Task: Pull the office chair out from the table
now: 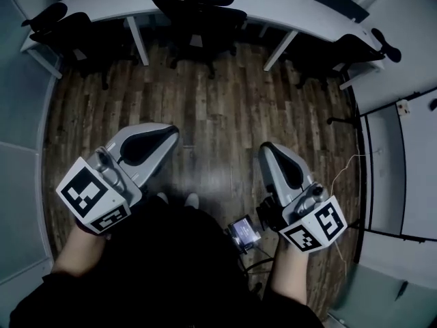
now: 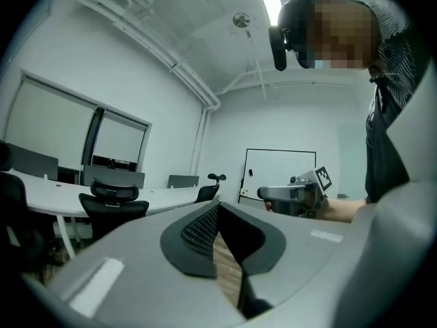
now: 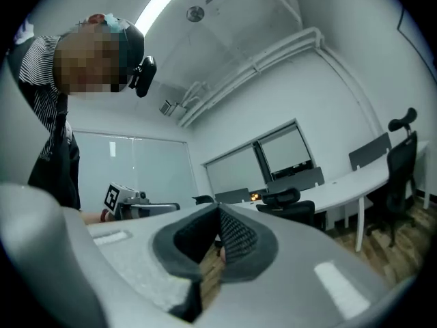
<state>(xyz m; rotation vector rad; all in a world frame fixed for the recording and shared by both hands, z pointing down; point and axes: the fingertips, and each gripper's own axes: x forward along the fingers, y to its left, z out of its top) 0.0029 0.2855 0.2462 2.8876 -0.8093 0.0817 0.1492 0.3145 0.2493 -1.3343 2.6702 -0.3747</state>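
- Wooden floor (image 1: 218, 94) fills the room up to the curved white table (image 1: 273, 2) at the far side. Where is the left gripper (image 1: 171, 132)?

- It is low on the left and points level toward the table. Its jaws are pressed together and hold nothing.

- And the office chair (image 1: 198, 12)?

- It is the middle one, pushed in under the table. It is straight ahead of the jaws and well apart from them. Its backrest faces us and the wide side runs along the table edge, from left to right.

- And the right gripper (image 1: 266, 147)?

- It is also level, closed and empty. The chair lies between the two lines of the grippers, a little to the left side. So I think the left hand is slightly nearer, but both must first go forward over the floor.
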